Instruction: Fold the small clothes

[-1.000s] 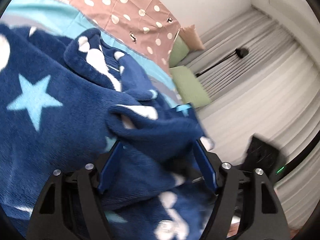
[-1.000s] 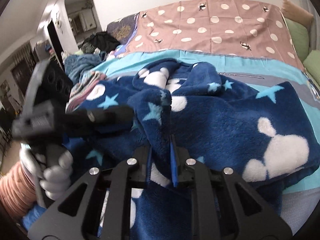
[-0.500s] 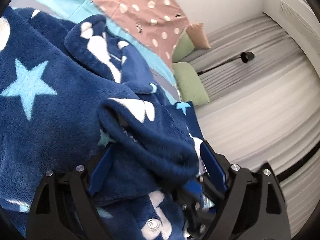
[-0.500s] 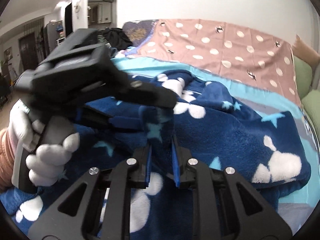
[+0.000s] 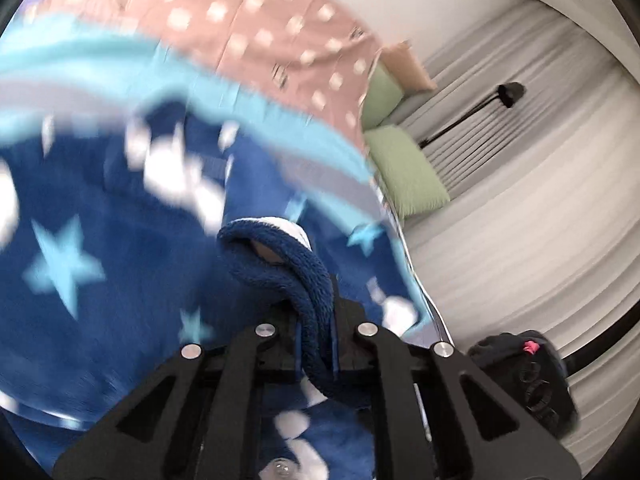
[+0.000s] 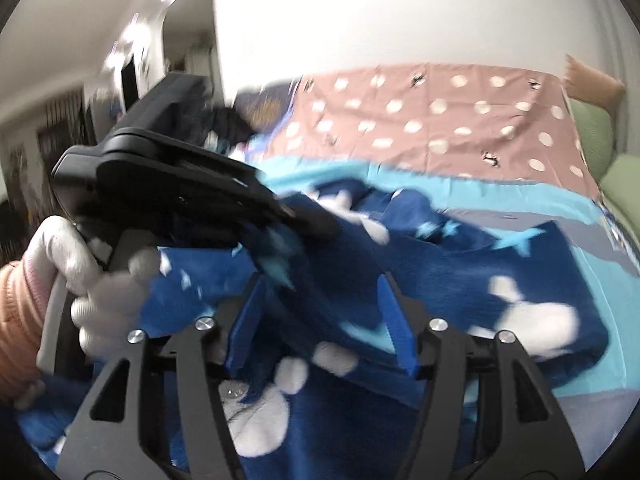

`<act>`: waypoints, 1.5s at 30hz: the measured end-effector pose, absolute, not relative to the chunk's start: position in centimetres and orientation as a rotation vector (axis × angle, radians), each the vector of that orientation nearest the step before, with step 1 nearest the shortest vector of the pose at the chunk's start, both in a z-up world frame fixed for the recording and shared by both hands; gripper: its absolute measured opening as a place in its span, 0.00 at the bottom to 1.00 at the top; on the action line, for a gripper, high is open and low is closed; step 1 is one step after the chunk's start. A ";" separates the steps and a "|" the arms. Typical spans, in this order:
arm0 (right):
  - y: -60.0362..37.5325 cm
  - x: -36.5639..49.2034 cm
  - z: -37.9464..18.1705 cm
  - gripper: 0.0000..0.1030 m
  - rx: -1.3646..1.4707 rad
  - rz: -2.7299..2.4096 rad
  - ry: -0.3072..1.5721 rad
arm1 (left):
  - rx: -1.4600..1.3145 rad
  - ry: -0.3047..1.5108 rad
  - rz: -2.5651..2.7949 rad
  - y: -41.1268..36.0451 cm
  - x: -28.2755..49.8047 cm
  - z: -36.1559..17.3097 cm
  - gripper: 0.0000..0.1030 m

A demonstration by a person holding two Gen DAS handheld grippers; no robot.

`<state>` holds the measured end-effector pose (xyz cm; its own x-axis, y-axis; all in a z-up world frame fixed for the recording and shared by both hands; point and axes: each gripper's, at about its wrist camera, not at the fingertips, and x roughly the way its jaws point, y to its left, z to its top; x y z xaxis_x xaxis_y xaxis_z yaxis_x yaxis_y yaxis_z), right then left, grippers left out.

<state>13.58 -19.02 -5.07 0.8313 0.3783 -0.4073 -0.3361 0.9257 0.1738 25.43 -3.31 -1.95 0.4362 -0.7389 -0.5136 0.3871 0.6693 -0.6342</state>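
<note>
The fingers of the left gripper are pressed close together, and they pinch a thick fold of the blue fleece. The fold sticks up out of the tips like a soft loop and bends to the left. The rest of the fleece lies spread on the bed, with light blue stars and white blobs on it. In the right wrist view, the fingers of the right gripper are spread wide apart. Fleece lies between them and under them, but the blue pads do not squeeze it. There, the left gripper is up on the left, held by a hand in a white glove with a pink sleeve, and blue fleece hangs from its tip. No writing can be read anywhere; much of both pictures is blurred. No boxes or baskets show. Past the fleece is a light blue sheet, then a pink cover with white dots. Two green pillows and a tan one sit at the far end of the bed, by pale curtains. A black lamp on a thin arm is in front of the curtains. A dark thing with a pink dot shows low on the right in the left wrist view; I cannot tell what it is.
</note>
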 end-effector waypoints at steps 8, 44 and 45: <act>-25.4 16.3 -5.6 0.68 0.007 0.094 0.686 | -0.339 0.695 -0.579 3.9 23.4 5.8 0.09; -27.1 18.6 -6.0 0.44 0.332 0.245 0.783 | 0.024 0.757 -0.328 6.5 23.0 -3.7 0.54; -27.1 19.3 -5.5 0.53 0.347 0.249 0.782 | 0.019 0.737 -0.345 6.2 23.7 -2.5 0.59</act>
<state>19.25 -27.07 -5.54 0.6853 0.3440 -0.6419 -0.0904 0.9148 0.3937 23.66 6.24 -2.48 0.6866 -0.3010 -0.6618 0.3144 0.9437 -0.1030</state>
